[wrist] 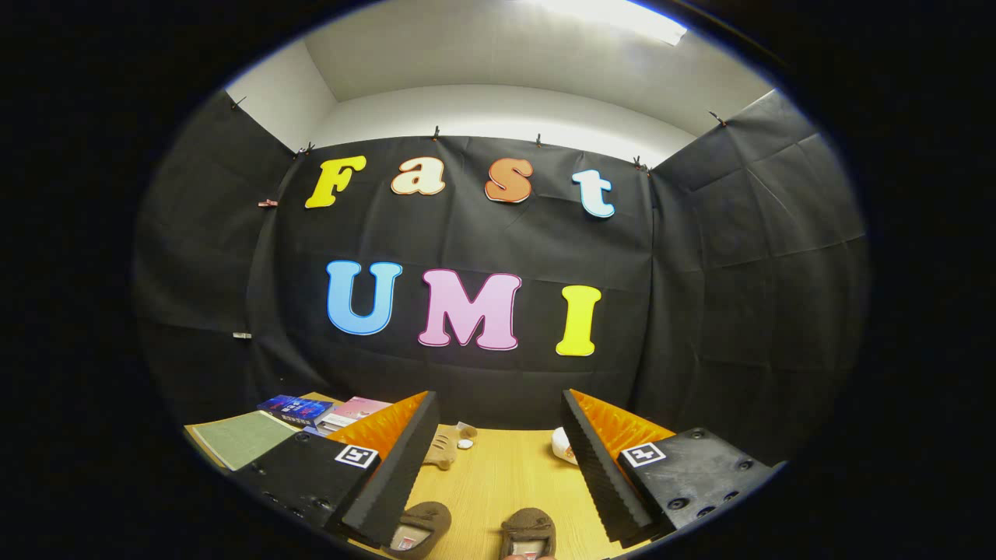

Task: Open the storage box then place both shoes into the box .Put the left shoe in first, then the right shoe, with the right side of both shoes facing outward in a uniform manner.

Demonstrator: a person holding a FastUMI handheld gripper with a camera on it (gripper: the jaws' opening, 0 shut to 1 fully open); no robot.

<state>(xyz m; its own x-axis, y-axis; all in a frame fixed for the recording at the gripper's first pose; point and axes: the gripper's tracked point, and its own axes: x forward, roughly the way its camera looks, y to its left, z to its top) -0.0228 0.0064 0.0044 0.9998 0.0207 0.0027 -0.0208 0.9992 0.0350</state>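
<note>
My gripper (498, 459) hangs above the wooden table (498, 474), open, with nothing between its two ribbed black and orange fingers (397, 467). Two small brown shoes lie on the table below the gap between the fingers. The one nearer the left finger (420, 527) shows its opening and a pale insole. The other (529, 533) sits a little to its right, its top strap toward me. Both are partly cut off at the near edge.
Beyond the left finger lie a green mat (245, 437) and a stack of books (299, 408) with a pink one (354, 411). A tan plush toy (447, 447) rests past the fingertips. A white object (562, 445) peeks out beside the right finger.
</note>
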